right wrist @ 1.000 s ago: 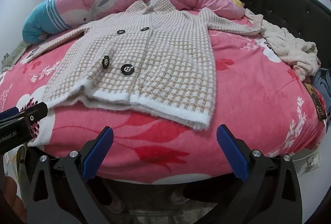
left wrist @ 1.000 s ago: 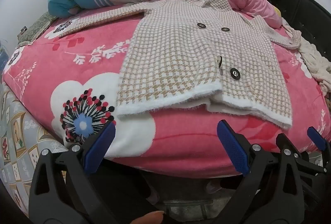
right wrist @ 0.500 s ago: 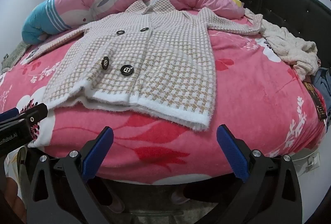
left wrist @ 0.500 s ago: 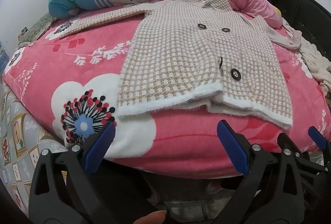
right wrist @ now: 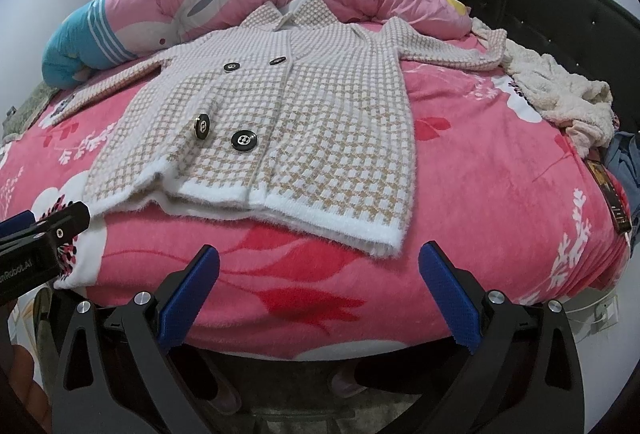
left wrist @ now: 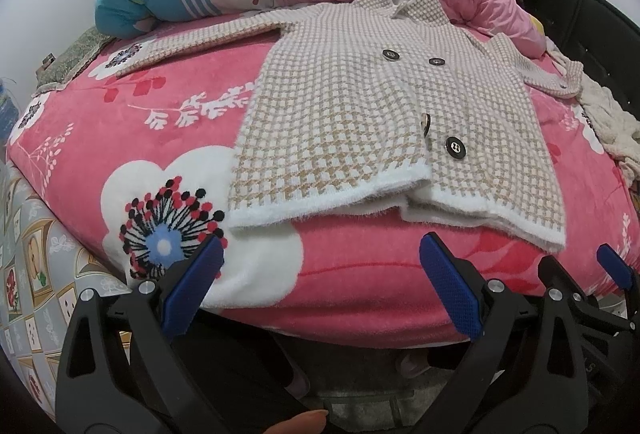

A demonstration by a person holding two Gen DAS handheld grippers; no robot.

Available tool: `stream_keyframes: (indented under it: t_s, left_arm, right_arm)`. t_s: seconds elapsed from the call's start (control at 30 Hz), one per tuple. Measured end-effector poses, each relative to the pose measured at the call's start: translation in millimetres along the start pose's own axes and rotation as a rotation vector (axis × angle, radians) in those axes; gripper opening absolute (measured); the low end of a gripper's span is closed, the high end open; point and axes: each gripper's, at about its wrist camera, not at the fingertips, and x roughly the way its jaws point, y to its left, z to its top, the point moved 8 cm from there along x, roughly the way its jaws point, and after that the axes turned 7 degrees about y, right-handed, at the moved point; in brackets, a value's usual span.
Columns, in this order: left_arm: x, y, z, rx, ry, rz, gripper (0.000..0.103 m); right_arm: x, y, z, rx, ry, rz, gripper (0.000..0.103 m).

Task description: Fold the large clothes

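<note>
left claw [left wrist: 324, 284] agape | right claw [right wrist: 318, 284] agape | jacket [left wrist: 384, 121] lengthwise, collar far, hem near

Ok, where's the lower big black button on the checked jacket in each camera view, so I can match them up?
Left wrist: the button sits right of centre, near the jacket hem.
Right wrist: the button sits left of centre, above the hem.
Shared landmark: the blue end of the rolled quilt, upper left in both.
</note>
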Motion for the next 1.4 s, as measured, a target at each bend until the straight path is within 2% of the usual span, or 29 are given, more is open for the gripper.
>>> stream_keyframes:
  t_s: [0.97, 1.4]
  left_arm:
    - [-3, -2, 2, 0.001, -0.008, 0.007, 0.095]
    - [-5, 10, 0, -0.022, -0.022, 0.004, 0.095]
  right_arm:
    - [0, 0, 0, 0.002, 0.001, 0.0, 0.097]
    - [-2, 2, -2, -0.008, -0.01, -0.019, 0.097]
